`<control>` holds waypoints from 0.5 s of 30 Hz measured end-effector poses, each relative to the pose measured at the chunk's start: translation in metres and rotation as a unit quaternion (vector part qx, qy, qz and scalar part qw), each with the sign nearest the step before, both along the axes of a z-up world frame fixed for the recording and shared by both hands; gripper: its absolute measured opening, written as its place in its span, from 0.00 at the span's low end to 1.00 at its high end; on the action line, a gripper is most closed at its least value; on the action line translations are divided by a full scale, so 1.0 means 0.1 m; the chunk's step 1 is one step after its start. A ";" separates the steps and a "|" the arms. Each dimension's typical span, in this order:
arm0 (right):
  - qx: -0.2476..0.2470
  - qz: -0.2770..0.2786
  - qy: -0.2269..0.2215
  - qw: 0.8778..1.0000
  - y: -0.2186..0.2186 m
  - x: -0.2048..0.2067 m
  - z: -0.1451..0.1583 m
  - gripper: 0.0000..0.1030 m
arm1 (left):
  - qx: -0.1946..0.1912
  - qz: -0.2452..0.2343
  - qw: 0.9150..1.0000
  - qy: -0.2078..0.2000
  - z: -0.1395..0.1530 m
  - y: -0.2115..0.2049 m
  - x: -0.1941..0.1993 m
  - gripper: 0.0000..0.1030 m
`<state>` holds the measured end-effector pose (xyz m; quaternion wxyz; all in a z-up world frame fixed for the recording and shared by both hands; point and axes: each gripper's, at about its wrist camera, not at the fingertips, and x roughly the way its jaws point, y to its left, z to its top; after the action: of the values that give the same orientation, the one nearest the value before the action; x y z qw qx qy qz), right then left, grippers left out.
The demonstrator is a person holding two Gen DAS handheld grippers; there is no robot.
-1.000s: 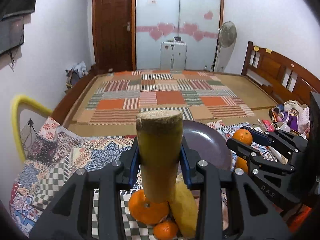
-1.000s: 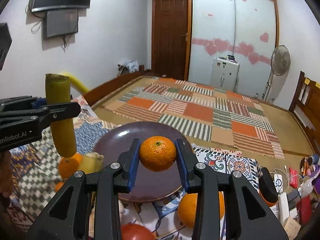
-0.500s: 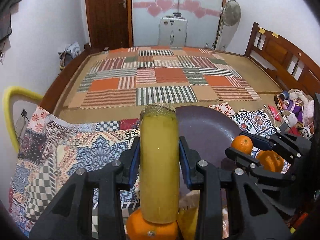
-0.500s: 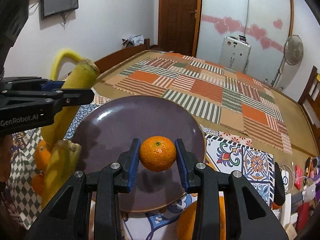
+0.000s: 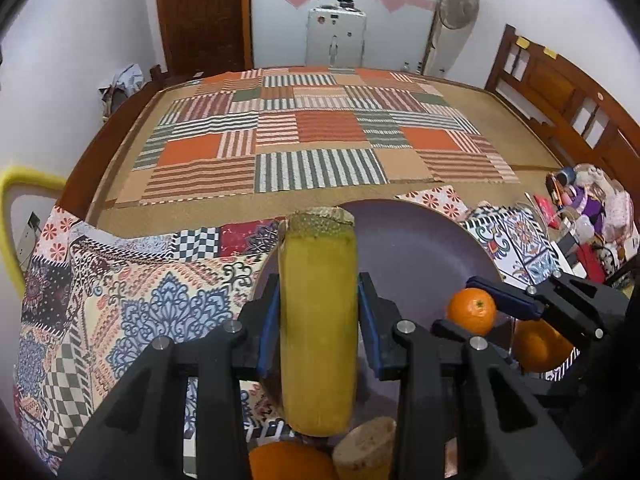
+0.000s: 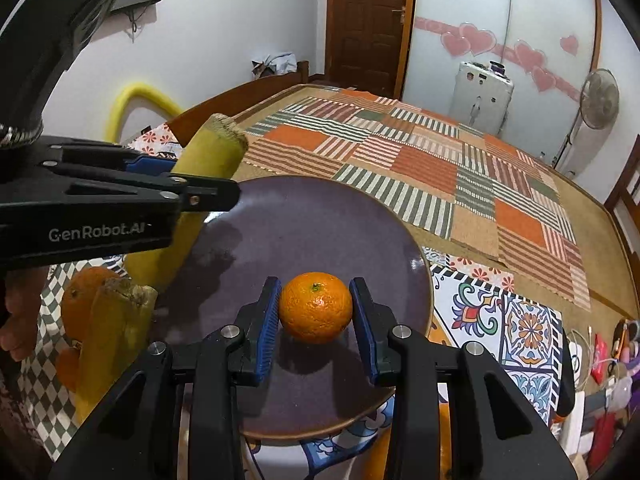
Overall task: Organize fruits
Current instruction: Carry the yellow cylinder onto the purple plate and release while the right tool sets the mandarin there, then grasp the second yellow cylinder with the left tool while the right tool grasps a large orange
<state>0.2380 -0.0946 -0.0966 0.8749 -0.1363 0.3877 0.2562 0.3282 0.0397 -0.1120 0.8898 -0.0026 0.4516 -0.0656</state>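
My left gripper (image 5: 318, 320) is shut on a yellow-green sugarcane stick (image 5: 318, 320), held upright at the left rim of the purple plate (image 5: 420, 248). It also shows in the right wrist view (image 6: 192, 184). My right gripper (image 6: 316, 312) stands around a small orange (image 6: 316, 307) that rests on the plate (image 6: 300, 224); the blue pads sit slightly apart from the fruit, open. The orange also shows in the left wrist view (image 5: 471, 311).
A second cane piece (image 6: 116, 328) and oranges (image 6: 82, 296) lie left of the plate on the patterned cloth (image 5: 140, 304). Another orange (image 5: 536, 344) lies right of the plate. Clutter (image 5: 592, 208) sits at the far right. A bed with a patchwork mat (image 5: 320, 136) lies behind.
Both grippers came down toward the plate. The right gripper set the orange on the plate and its jaws parted slightly. The cane moved over the plate's left rim.
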 end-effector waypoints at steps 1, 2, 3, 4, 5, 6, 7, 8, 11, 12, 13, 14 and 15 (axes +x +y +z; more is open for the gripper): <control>-0.002 -0.002 0.001 1.000 0.00 0.00 -0.01 0.31 | 0.001 -0.003 1.000 0.002 -0.01 -0.02 0.00 0.35; -0.005 -0.004 0.001 1.000 -0.01 0.01 -0.01 0.34 | 0.003 -0.005 1.000 0.000 -0.01 -0.04 -0.01 0.35; -0.004 -0.005 0.000 1.000 -0.01 0.03 -0.01 0.38 | 0.005 -0.006 1.000 -0.007 0.00 -0.05 -0.03 0.35; -0.003 -0.007 -0.004 1.000 -0.02 0.02 0.00 0.47 | 0.005 -0.007 1.000 -0.013 0.03 -0.08 -0.06 0.36; 0.000 -0.010 -0.012 1.000 -0.04 0.00 0.03 0.53 | 0.004 -0.009 1.000 -0.018 0.06 -0.09 -0.08 0.37; 0.001 -0.012 -0.017 1.000 -0.05 0.00 0.04 0.54 | 0.002 -0.011 1.000 -0.024 0.09 -0.09 -0.11 0.38; 0.002 -0.012 -0.019 1.000 -0.06 -0.01 0.06 0.54 | 0.004 -0.011 0.999 -0.032 0.13 -0.11 -0.15 0.40; 0.004 -0.012 -0.019 1.000 -0.08 -0.01 0.08 0.54 | 0.008 -0.011 0.999 -0.038 0.15 -0.11 -0.18 0.41; 0.012 -0.017 -0.025 0.999 -0.13 -0.07 0.15 0.54 | 0.022 -0.004 0.998 -0.060 0.24 -0.12 -0.29 0.41; 0.015 -0.018 -0.027 0.999 -0.15 -0.09 0.17 0.54 | 0.023 -0.003 0.998 -0.064 0.26 -0.11 -0.32 0.41; 0.018 -0.019 -0.029 0.999 -0.16 -0.11 0.19 0.54 | 0.021 -0.002 0.997 -0.068 0.29 -0.11 -0.36 0.41; 0.020 -0.021 -0.032 0.999 -0.18 -0.13 0.21 0.54 | 0.021 -0.002 0.997 -0.071 0.31 -0.10 -0.40 0.41; 0.024 -0.023 -0.035 0.999 -0.21 -0.16 0.25 0.54 | 0.023 0.000 0.997 -0.076 0.34 -0.10 -0.45 0.41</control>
<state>0.2224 -0.1156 -0.0720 0.8967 -0.1156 0.3536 0.2400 0.2832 0.0299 -0.0783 0.9215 0.0227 0.3837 -0.0549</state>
